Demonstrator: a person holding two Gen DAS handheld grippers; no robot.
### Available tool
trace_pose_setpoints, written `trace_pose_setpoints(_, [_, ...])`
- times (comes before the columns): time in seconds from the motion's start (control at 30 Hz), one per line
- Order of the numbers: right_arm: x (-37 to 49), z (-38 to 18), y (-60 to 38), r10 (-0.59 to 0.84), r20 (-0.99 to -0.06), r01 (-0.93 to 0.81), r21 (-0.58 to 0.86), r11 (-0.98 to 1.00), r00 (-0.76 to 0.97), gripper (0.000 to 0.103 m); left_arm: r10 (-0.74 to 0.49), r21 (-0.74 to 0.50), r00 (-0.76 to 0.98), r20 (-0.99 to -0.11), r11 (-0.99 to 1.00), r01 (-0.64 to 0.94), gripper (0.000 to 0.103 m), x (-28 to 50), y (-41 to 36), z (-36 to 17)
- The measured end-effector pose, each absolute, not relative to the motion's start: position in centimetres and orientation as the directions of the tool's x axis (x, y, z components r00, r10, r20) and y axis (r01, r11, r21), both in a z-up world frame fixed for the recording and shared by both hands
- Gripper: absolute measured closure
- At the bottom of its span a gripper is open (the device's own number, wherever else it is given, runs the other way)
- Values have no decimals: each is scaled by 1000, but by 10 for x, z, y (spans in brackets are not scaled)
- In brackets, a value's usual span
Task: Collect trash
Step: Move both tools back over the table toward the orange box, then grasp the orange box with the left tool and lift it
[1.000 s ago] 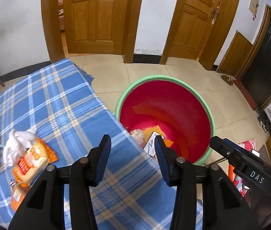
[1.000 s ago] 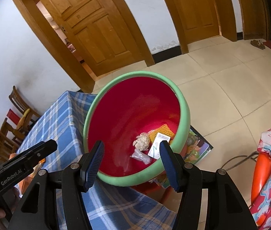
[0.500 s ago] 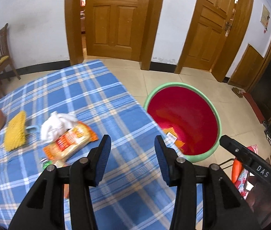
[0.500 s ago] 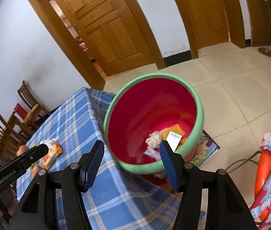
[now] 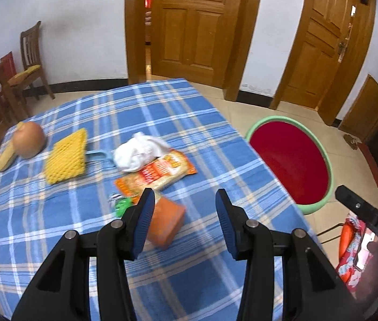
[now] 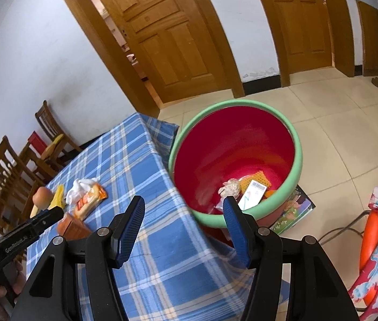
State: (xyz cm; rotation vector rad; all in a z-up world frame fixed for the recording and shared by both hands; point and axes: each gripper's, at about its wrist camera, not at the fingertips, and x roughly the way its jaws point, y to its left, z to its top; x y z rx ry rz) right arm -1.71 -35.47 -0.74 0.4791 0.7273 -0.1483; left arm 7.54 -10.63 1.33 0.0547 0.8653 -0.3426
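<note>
We held both claws wide open with nothing between their blue pads. The left claw (image 5: 182, 214) hung over the near part of the bench (image 5: 215, 281), which wore a blue checked cloth. Just beyond its left finger lay an orange box (image 5: 166, 220), partly hidden by that finger, with a small green scrap (image 5: 122, 204) beside it. Past those sat an orange snack bag (image 5: 159, 172), and a white crumpled tissue (image 5: 139, 152) rested against the bag's far edge. Further left lay a yellow foam net (image 5: 65, 156), then a round brownish fruit (image 5: 28, 140) touching a second yellow piece (image 5: 3, 157) at the bench's far left corner.

The right claw (image 6: 183, 222) hovered above the bench edge, facing the bin (image 6: 300, 160), a red tub with a green rim standing on the floor just beside the bench. Inside it, at the bottom, we saw a crumpled pale wad (image 6: 230, 187), a white card with a barcode (image 6: 253, 195), a yellow net piece (image 6: 261, 178) and a clear wrapper (image 6: 217, 206) pressed close together; the rest of the red wall was bare. Under the bin lay a printed sheet (image 6: 293, 211). Wooden chairs (image 5: 31, 67) stood against the far wall, with wooden doors (image 5: 197, 26) behind.
</note>
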Motion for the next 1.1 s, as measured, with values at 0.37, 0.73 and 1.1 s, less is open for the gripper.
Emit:
trace_pose_setpoints(0.37, [-14,-8,-334,52,-681,258,347,902,730,37,-236,-84,569,-788,956,281,51,76,-85,-9])
trace_pose_setpoints(0.73, [-6,-14,-324,66,-700,244,334,910,711,37,-204,-30,569,-797,954,299,51,81,-91,-29])
trace_pose_setpoints(1.1, [-1,-20,-317,80,-712,236,333,913,697,37,-221,-14,587,-779,942,336,51,82,-97,-32])
